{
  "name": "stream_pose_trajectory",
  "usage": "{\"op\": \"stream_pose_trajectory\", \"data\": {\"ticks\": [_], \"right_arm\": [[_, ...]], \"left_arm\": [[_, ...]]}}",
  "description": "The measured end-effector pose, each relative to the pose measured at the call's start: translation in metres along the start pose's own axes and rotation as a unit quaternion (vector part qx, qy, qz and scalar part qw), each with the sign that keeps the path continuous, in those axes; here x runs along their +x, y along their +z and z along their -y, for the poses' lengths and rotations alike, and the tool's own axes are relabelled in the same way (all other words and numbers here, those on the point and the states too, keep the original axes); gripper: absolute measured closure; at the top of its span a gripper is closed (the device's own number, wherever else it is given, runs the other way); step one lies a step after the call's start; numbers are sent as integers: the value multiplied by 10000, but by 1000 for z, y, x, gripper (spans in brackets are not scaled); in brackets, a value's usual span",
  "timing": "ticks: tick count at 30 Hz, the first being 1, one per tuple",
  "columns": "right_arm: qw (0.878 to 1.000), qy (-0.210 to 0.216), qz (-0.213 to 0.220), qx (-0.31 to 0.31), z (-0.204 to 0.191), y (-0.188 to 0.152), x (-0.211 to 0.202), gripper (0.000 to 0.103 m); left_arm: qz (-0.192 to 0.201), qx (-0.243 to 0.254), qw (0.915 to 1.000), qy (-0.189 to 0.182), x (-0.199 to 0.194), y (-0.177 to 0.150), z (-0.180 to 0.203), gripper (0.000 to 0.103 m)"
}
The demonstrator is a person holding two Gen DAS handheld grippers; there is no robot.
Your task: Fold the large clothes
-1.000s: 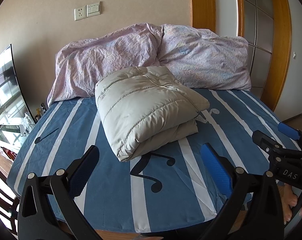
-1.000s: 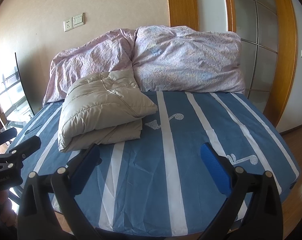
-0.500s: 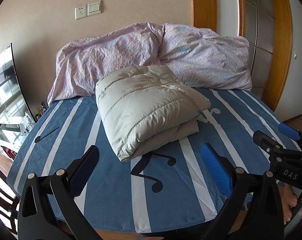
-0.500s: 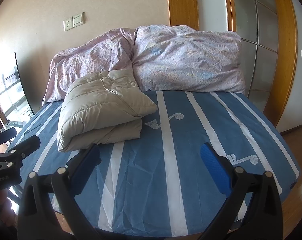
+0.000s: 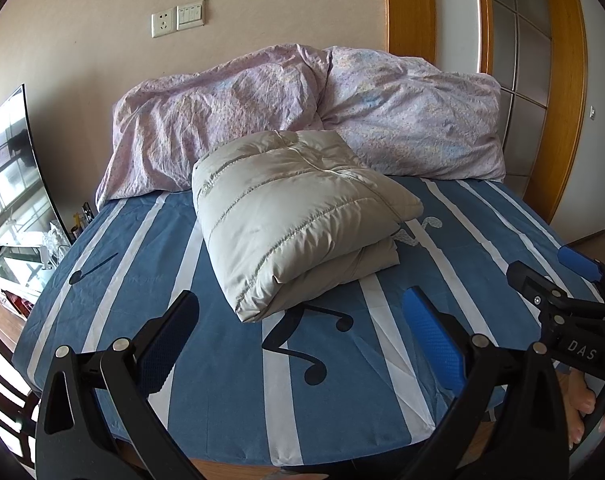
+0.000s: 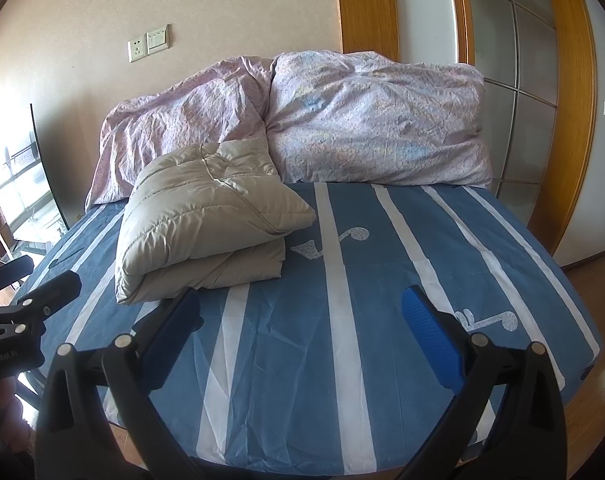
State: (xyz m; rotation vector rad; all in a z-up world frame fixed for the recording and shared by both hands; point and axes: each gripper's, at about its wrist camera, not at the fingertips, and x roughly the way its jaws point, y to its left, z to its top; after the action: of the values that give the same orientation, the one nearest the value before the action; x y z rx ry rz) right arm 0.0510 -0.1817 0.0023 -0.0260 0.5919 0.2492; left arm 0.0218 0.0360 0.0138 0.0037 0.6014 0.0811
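Left wrist view: puffy jacket (image 5: pixel 298 216) sits folded mid-bed by the pillows (image 5: pixel 302 108), left gripper (image 5: pixel 300 330) and right gripper (image 6: pixel 300 330) both wide, empty; slippery down could spring open if bumped

The folded jacket (image 5: pixel 298 216) is covering part of a music-note print on the bed sheet (image 5: pixel 222 360), and its underside is lying out of sight. At nine o'clock in the left wrist view, the frame edge is cutting off a screen (image 5: pixel 10 176), with small items beside it too tiny to identify. The pillows (image 6: pixel 302 120) are hiding the head of the bed.
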Motion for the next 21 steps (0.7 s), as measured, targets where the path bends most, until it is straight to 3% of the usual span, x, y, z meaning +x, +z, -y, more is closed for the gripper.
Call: {"op": "stream_pose_trajectory", "data": {"ticks": [21], "right_arm": [[10000, 23, 27, -59, -4, 1, 1, 2]], "left_arm": [[0, -40, 10000, 5, 0, 1, -5, 1]]}}
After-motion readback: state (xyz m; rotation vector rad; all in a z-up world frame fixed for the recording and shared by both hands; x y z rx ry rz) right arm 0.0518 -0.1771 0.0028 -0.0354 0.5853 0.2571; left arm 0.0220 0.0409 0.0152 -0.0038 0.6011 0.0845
